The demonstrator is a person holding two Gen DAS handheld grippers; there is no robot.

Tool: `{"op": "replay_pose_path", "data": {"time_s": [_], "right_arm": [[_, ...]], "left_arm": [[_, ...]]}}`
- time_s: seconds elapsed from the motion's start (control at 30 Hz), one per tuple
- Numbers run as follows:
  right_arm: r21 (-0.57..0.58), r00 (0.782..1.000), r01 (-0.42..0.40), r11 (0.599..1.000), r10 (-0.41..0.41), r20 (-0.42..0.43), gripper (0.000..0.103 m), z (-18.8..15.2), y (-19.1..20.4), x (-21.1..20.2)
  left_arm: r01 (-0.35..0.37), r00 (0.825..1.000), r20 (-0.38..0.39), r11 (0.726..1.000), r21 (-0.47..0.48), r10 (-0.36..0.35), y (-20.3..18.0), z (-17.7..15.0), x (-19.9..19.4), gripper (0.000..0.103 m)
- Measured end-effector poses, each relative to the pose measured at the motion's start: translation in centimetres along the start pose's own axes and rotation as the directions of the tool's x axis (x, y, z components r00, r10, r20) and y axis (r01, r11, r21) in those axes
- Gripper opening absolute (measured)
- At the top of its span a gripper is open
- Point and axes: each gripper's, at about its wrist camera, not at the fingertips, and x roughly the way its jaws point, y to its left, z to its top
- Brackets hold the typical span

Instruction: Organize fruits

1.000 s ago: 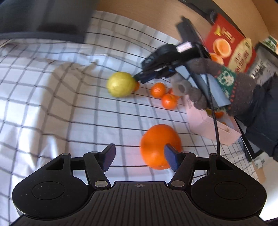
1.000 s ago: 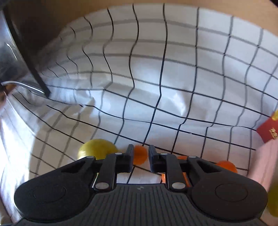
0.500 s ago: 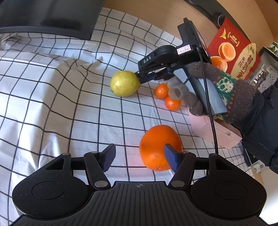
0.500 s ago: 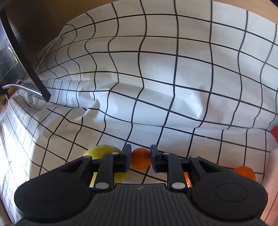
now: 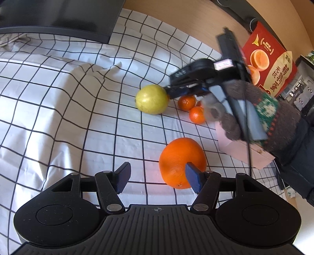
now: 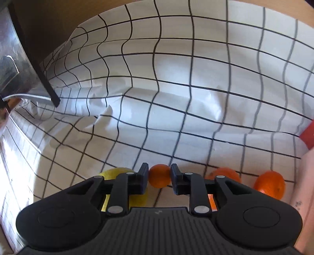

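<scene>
Small mandarin [image 6: 159, 178], the fruit in hand, sat between the two fingers of the right tool [image 6: 159, 171]. The jaws stood narrow and closed against its sides, so it appeared gripped and ready to be carried off. It pressed close beside a yellow, lemon-like fruit [image 5: 152, 99], probably why the tool came in steeply from above rather than from the side.

Two more mandarins [image 5: 186, 102] [image 5: 196, 114] lay just beside that pair, touching or nearly touching each other. All four sat toward the table's right edge as seen from the left wrist.

Closer to the near edge rested a large orange [image 5: 178, 158], apart from the cluster. The left tool [image 5: 158, 168] hovered over it with jaws wide and nothing held. Its right finger crossed in front of the orange, while its left finger hung over bare cloth. It seemed poised for that orange but not yet centred on it.

A gloved hand [image 5: 265, 117] in a patterned knit sleeve held the right tool. Below it, at the right edge, stood a pale pink box [image 5: 235, 147], likely where the fruits belonged.

A wrinkled white checked cloth [image 5: 78, 117] covered the wooden table [image 5: 176, 15]. A red packet [image 5: 268, 56] printed with oranges leaned at the far right corner.
</scene>
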Motion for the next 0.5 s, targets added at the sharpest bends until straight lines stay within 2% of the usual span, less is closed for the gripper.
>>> {"op": "replay_pose_path", "data": {"time_s": [0.27,0.37,0.5], "right_arm": [[0.066,0.993,-0.112,0.992,0.109,0.052,0.023,-4.1,-3.3,-6.4],[0.086,0.989,-0.137,0.987,0.132,0.067,0.023,-6.5,-4.0,-8.9],[0.091,0.989,-0.133,0.987,0.126,0.079,0.023,-10.9,-4.8,-11.6]], "left_arm": [[-0.008,0.999,0.035,0.999,0.049,0.006,-1.3,0.1,-0.5,0.066],[-0.003,0.999,0.039,0.996,0.092,0.0,-2.7,-0.1,-0.2,0.051],[0.044,0.998,0.026,0.983,0.176,-0.049,-4.9,-0.3,0.2,0.05]]}}
